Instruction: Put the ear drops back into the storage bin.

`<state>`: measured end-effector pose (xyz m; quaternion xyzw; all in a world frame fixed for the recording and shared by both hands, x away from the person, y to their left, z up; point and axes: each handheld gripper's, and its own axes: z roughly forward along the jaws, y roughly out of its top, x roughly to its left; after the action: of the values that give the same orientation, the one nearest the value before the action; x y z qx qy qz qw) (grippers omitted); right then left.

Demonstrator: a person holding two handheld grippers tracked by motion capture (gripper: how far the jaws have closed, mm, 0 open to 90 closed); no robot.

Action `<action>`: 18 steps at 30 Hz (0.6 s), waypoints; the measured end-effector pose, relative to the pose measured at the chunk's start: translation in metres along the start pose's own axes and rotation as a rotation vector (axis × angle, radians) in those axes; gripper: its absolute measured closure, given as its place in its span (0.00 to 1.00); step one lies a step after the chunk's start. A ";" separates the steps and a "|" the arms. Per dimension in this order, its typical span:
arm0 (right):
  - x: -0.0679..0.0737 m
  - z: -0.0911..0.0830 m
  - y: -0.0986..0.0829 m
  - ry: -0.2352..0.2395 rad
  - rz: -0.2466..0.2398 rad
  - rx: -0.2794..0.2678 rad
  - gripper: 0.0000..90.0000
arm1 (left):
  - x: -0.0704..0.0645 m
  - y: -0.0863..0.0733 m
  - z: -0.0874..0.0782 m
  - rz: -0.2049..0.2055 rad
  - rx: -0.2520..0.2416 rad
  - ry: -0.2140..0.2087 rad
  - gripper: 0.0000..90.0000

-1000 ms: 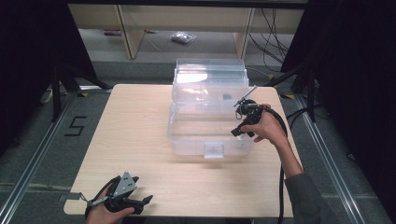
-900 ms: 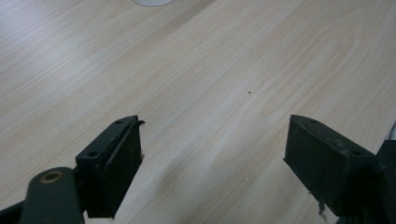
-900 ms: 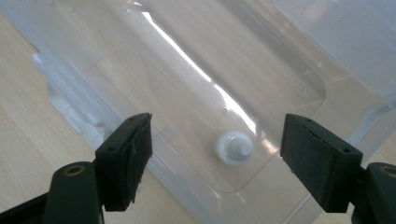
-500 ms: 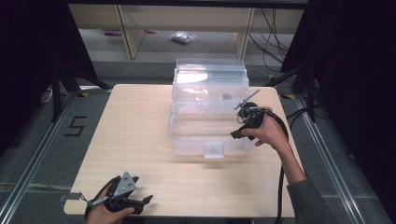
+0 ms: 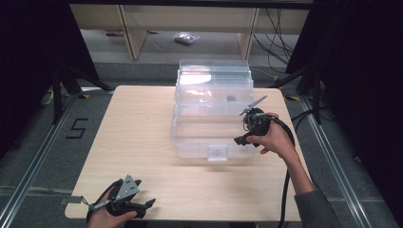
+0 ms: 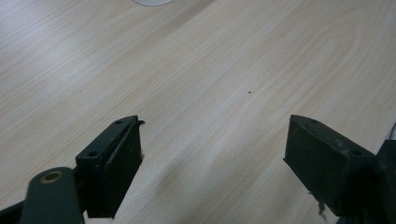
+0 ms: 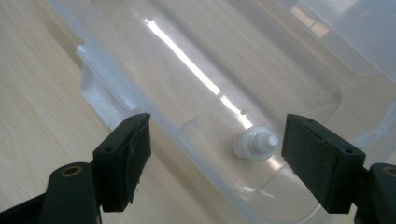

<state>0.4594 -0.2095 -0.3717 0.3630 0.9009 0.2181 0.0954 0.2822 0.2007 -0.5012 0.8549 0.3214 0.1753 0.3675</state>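
Clear plastic box (image 5: 209,128) sits mid-worktop (image 5: 142,142), lid tipped up at the far side. Inside the near tray, in the right gripper view: one small white cap-like piece w/ a nub on top (image 7: 254,143), lying on the box floor. A small dark item (image 5: 231,99) shows further back in the box; can't tell what it is.

Right gripper (image 5: 250,127) hangs over the box's right end, jaws wide apart, nothing in them. The white piece lies between the jaws in that view, nearer the right-hand jaw, below them and not touching. Box near wall (image 7: 140,116) runs slantwise across that view.

White piece: round, squat, glossy.

Left gripper (image 5: 142,205) is at the near-left worktop edge, well apart from the box, jaws spread wide & empty over bare wood (image 6: 210,84).
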 end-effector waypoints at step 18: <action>0.015 0.000 -0.014 0.025 -0.003 -0.040 0.27 | 0.000 0.000 0.000 -0.006 0.003 -0.002 0.20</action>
<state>0.4399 -0.2083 -0.3786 0.3568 0.8980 0.2405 0.0919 0.2823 0.2006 -0.5013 0.8548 0.3236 0.1730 0.3670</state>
